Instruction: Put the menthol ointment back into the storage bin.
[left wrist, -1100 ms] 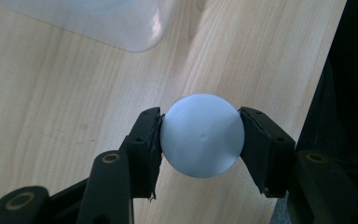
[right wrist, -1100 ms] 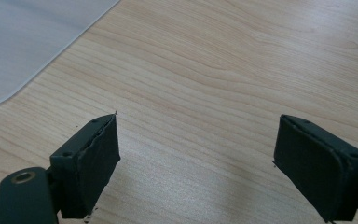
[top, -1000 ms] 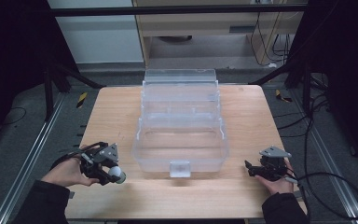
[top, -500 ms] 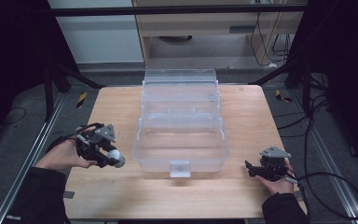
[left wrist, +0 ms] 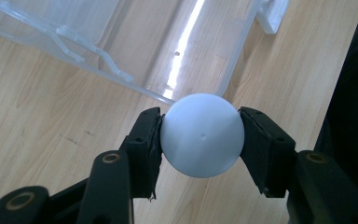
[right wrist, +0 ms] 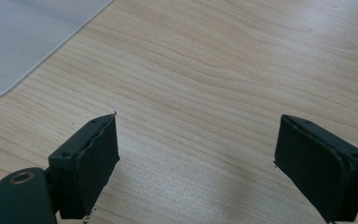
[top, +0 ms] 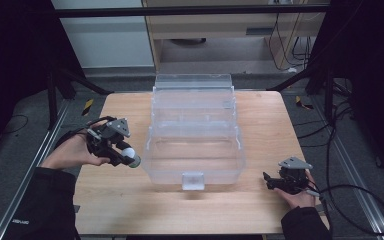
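A white ball (left wrist: 201, 135) sits clamped between the jaws of my left gripper (top: 130, 159), held above the wooden table just left of a clear plastic bin (top: 195, 150). In the high view the ball (top: 131, 158) hangs close to the bin's left wall. The left gripper (left wrist: 200, 136) looks down past the ball at the bin's rim (left wrist: 135, 77). My right gripper (top: 270, 182) rests low at the table's front right with its jaws wide apart. Nothing lies between the right gripper's (right wrist: 196, 158) jaws except bare wood.
The bin's raised clear lid (top: 192, 92) stands behind it, and a latch tab (top: 193, 180) sticks out at its front. A corner of the bin (right wrist: 23, 42) shows in the right gripper view. Cables trail off both table sides, over dark floor and metal rails (top: 355, 165).
My left gripper has carried the ball up and away from the front edge, toward the bin's left side. The right gripper has stayed still.
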